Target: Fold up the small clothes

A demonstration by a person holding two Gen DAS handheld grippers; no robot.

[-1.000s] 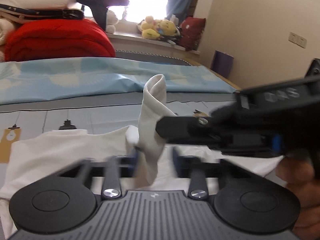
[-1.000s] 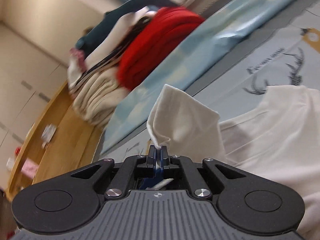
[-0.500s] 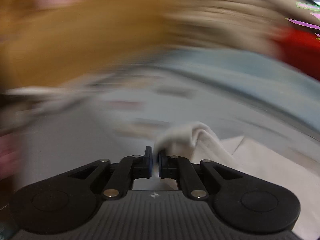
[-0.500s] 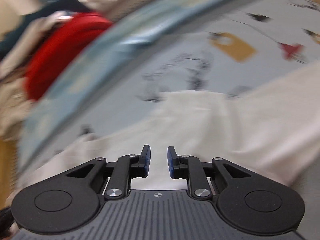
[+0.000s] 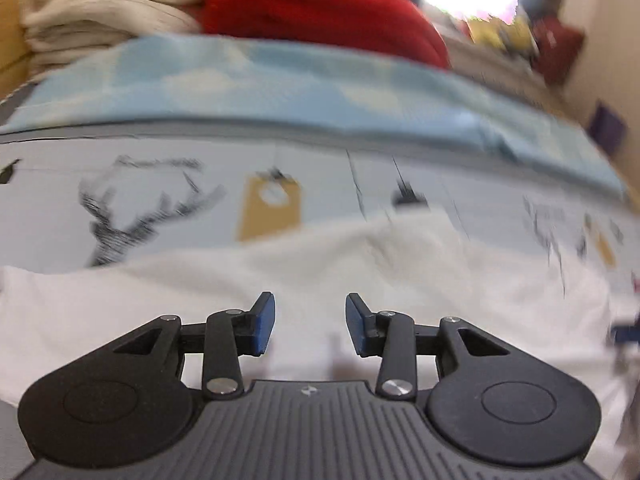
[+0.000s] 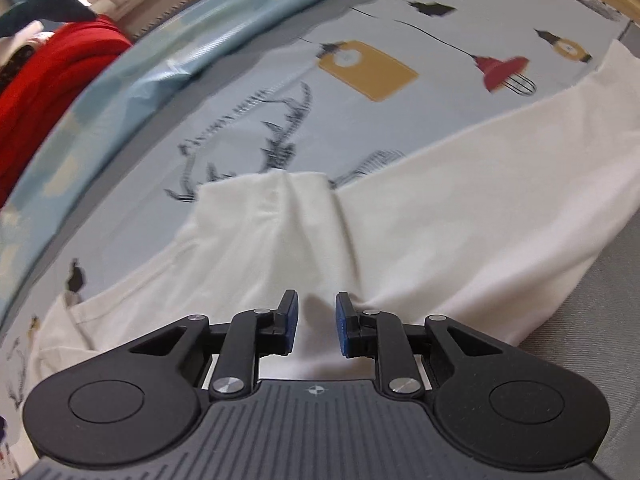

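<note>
Right wrist view is showing the white garment lying spread across the printed bedsheet, with a sleeve-like flap lying doubled over onto the body so a soft ridge is running toward the camera. My guess is it's lying that way because 1 fold is already in and the cloth is resting flat between grabs. The right gripper is hovering just above that ridge with its jaws parted and nothing between the blue pads, tipped down and aiming along the crease.

Over on the left wrist view, the left gripper is sitting low over the same white garment, jaws spread even wider, holding nothing. It's angled almost level, facing the light blue blanket and the red bedding piled at the far end. That view is blurry, so I'm not seeing any fine creases there.

Both look lined up for a fresh pinch, I'd say.
</note>
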